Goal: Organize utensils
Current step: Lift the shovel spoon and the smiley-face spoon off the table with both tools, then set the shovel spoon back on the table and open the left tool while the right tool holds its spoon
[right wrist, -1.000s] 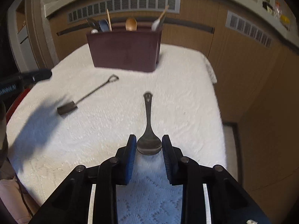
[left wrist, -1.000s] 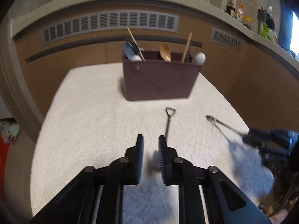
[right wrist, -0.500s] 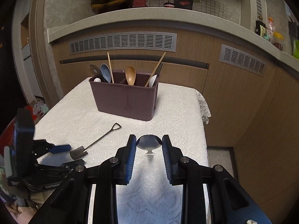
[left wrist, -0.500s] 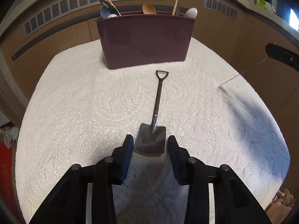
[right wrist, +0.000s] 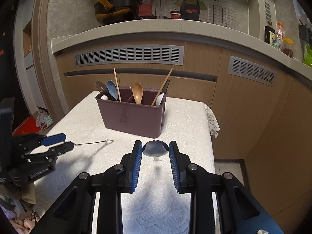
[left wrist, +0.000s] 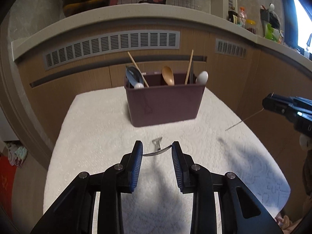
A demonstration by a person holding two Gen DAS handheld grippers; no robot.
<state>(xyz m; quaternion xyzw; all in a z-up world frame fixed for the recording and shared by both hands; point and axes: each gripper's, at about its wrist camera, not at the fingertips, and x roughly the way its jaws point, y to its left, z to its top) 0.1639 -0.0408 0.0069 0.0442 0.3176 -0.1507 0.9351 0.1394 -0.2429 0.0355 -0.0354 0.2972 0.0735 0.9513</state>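
My left gripper (left wrist: 157, 146) has its jaws closing on the blade of a small metal shovel-shaped spoon (left wrist: 156, 152), held off the white cloth with the handle pointing ahead. In the right wrist view the same gripper (right wrist: 68, 142) shows at the left, the spoon's thin handle (right wrist: 93, 142) sticking out level. My right gripper (right wrist: 155, 145) is shut on the bowl of a metal spoon (right wrist: 155, 150), also lifted. That gripper (left wrist: 266, 102) appears at the right of the left wrist view. A maroon utensil holder (left wrist: 163, 105) (right wrist: 132, 117) stands ahead of both.
The holder has several spoons and chopsticks in it. It stands at the far end of a table under a white patterned cloth (left wrist: 97, 126). Wooden cabinets with vents (right wrist: 128, 55) rise close behind. The table's right edge (right wrist: 211, 136) drops to the floor.
The left gripper came down around the shovel spoon's blade, closed on it and lifted it off the cloth. The right gripper rose with the metal spoon.
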